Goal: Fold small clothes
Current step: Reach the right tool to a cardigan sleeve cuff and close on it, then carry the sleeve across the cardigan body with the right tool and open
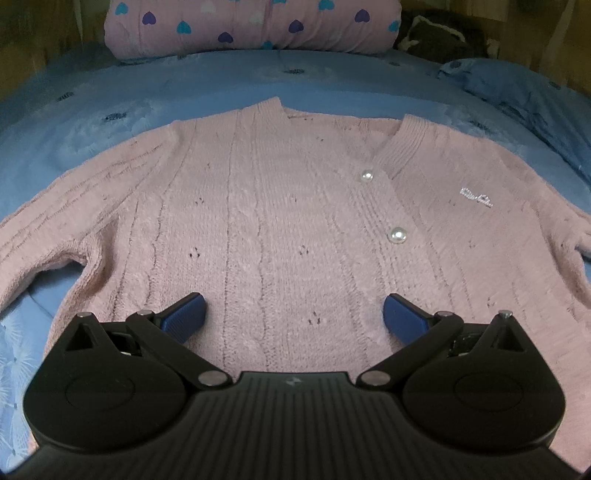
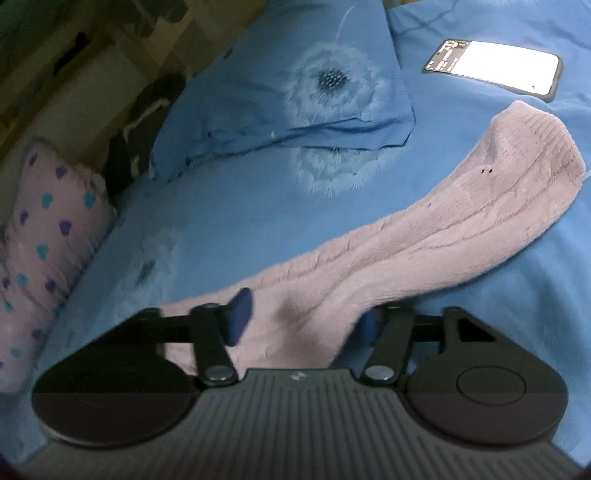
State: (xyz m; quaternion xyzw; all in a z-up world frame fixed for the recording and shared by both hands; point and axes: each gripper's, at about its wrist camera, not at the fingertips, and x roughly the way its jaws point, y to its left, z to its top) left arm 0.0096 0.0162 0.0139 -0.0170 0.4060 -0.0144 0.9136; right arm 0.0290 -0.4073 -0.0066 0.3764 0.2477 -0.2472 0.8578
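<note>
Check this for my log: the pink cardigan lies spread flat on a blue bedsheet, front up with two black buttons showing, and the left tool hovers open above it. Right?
One detail is wrong: the two buttons are pearly white, not black, as the left wrist view shows. The rest holds: the pink cardigan lies spread front up on the blue bedsheet, and the left tool is open above it.

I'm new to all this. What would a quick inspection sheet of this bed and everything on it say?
Surface: blue bedsheet with a dandelion print.
Job's things: pink cardigan lies flat, front up, pearl buttons fastened; its sleeve stretches across the sheet.
Clutter: phone, screen lit, beyond the sleeve's cuff.
Grippers: left gripper open over the cardigan's lower part; right gripper open, fingers on either side of the sleeve.
Cables: nothing seen.
Surroundings: pink heart-print pillow, blue pillow, dark bundle by the wooden wall.
</note>
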